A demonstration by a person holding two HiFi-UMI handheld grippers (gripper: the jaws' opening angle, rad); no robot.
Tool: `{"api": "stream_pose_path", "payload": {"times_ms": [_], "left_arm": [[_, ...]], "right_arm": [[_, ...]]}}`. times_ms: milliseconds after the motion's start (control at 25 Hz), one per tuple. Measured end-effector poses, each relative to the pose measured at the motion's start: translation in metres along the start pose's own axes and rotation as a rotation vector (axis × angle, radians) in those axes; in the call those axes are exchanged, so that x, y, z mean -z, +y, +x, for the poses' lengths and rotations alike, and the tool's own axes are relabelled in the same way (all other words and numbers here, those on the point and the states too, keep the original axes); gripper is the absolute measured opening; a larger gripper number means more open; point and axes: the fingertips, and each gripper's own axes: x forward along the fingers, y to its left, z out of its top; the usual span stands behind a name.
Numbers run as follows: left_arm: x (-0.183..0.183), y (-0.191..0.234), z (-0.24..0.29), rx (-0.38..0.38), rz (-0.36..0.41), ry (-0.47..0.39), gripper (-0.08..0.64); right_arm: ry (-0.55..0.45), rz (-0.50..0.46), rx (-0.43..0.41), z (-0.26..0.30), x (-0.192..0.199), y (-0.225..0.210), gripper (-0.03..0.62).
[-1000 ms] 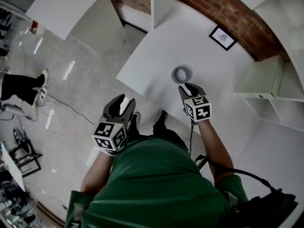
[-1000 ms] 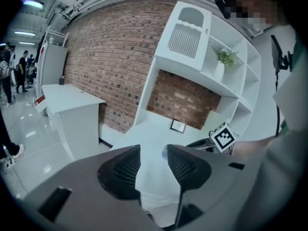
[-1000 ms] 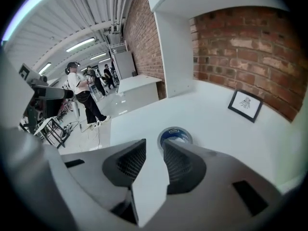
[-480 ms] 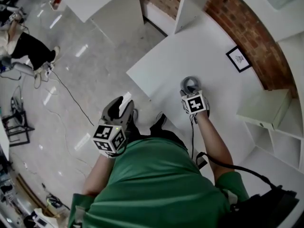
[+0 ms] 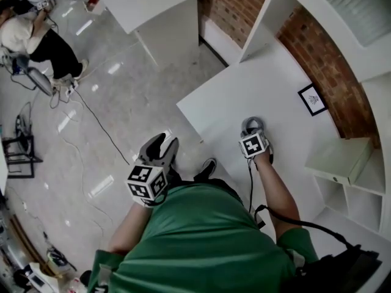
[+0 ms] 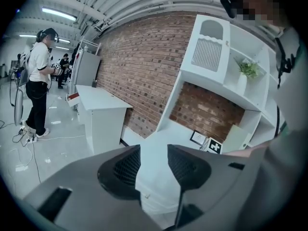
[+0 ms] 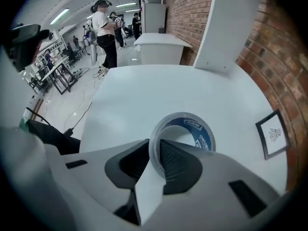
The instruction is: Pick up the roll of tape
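The roll of tape (image 7: 201, 137) lies flat on the white worktop (image 7: 144, 95), near a small framed picture (image 7: 272, 133). The right gripper (image 7: 155, 153) points steeply down at it, its fingers closing on the roll's near wall (one finger inside the ring, the other outside), and both pads appear to be against that wall. The left gripper (image 6: 154, 153) hangs off the worktop's edge above the floor, its fingers spread with nothing between them.
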Motion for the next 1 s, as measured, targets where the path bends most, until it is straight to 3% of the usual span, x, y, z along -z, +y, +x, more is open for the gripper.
{"api": "stream_pose_path", "payload": {"times_ms": [200, 520, 720, 1000], "left_arm": [[-0.015, 0.015, 0.002, 0.037, 0.013, -0.008, 0.186], [-0.039, 0.033, 0.002, 0.112, 0.027, -0.014, 0.186], [-0.057, 0.048, -0.005, 0.128, 0.039, -0.038, 0.186], [-0.074, 0.050, -0.013, 0.160, 0.065, -0.069, 0.186]], "right_arm": [[-0.120, 0.183, -0.060, -0.018, -0.020, 0.011, 0.078], [-0.329, 0.455, -0.241, -0.057, -0.067, 0.049, 0.074], [-0.497, 0.495, -0.320, -0.091, -0.113, 0.083, 0.071], [-0.688, 0.434, -0.352, -0.153, -0.167, 0.109, 0.066]]}}
